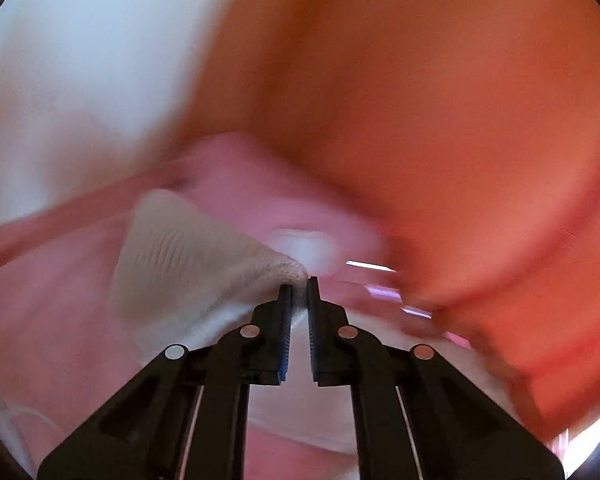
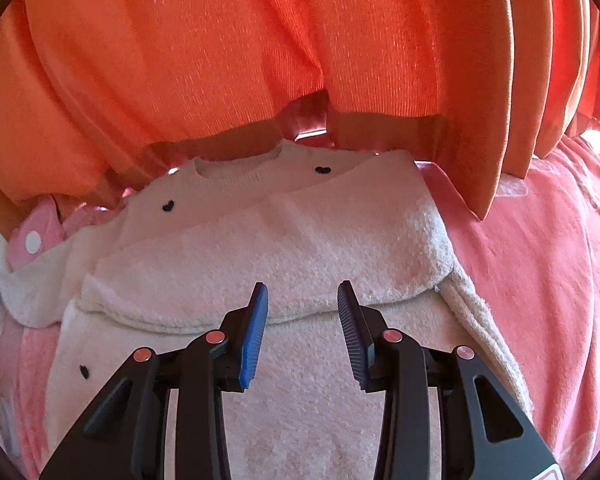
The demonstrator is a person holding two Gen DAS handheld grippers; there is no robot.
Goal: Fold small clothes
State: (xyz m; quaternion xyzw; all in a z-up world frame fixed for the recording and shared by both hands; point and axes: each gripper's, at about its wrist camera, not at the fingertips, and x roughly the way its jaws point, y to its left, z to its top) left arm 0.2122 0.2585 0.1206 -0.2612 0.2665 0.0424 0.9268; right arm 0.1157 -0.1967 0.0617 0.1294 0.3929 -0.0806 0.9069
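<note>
A small cream knit sweater with little black hearts lies on a pink bedspread, neck away from me. Its right sleeve is folded across the body. My right gripper is open and empty, just above the folded sleeve's edge. In the left wrist view, which is blurred by motion, my left gripper is shut on a ribbed cream cuff of the sweater and holds it lifted over the pink bedspread.
An orange curtain hangs right behind the sweater's neck. A pink cloth with white dots lies at the far left. A white wall and the curtain fill the left wrist view's background.
</note>
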